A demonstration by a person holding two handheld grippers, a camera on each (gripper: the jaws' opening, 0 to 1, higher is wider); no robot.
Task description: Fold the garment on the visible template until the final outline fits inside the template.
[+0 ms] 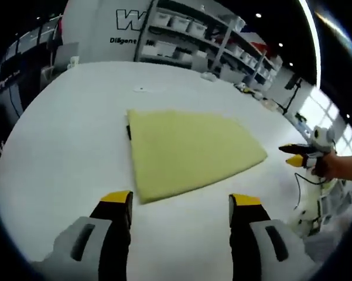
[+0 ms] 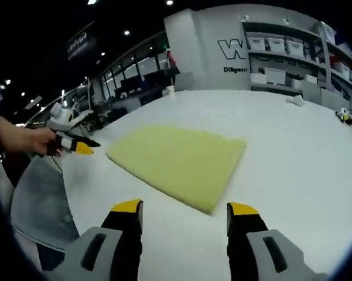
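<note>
Garment (image 1: pixel 187 152): soft matt yellow cloth, slightly fuzzy nap, thick folded edges. Table (image 1: pixel 76 129): smooth matt white surface, cloth-like. Left gripper (image 1: pixel 180 202) and right gripper (image 2: pixel 184 206): matt black plastic jaws, yellow tips, grey plastic housings.

Left gripper (image 1: pixel 180 202) and right gripper (image 2: pixel 184 208) hover over the bench (image 1: pixel 76 134), fingers spread, gripping nothing.

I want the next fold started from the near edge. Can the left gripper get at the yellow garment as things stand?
Probably yes: the left gripper is open just short of the yellow garment, with bare white table between and nothing blocking.
</note>
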